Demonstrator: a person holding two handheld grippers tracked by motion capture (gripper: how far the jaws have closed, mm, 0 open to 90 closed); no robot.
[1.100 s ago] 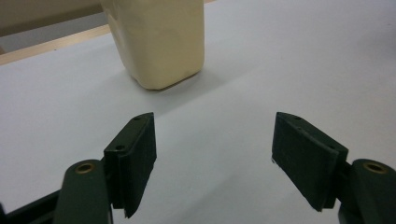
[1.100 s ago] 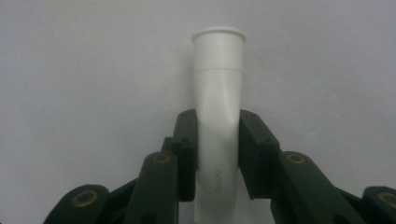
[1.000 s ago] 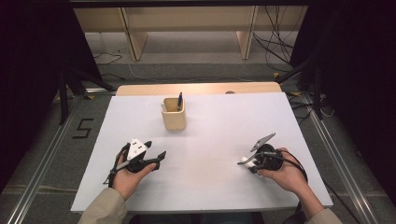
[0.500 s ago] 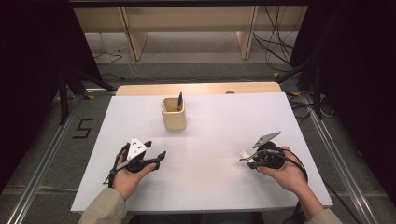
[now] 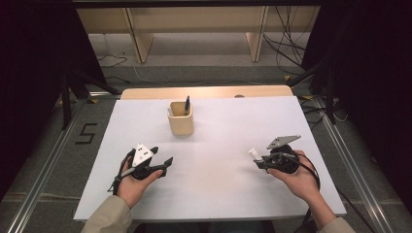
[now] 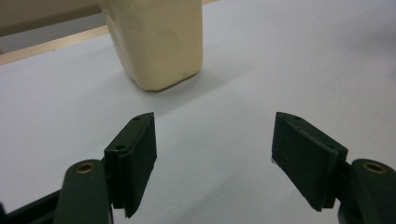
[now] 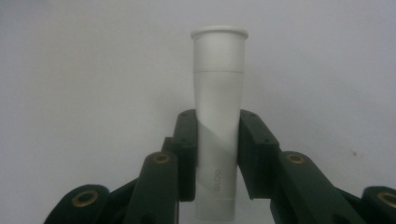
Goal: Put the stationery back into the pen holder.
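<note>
Bright white tabletop, dark surroundings, close-ups perhaps slightly soft

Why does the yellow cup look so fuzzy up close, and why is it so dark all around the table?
In the left gripper view the cup is out of focus, soft at its edges, and casts a faint shadow. In the high view the light falls on the white table, so the floor around goes dark. In the right gripper view the white tube looks fairly sharp.

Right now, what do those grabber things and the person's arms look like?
Each black hand-held gripper, left and right, ends in two dark flat-padded jaws on arms with brass-coloured rivets. Each carries a grey three-cornered plate on top; the left one's has small dark marks. A black cable trails from each. The person wears beige sleeves.
</note>
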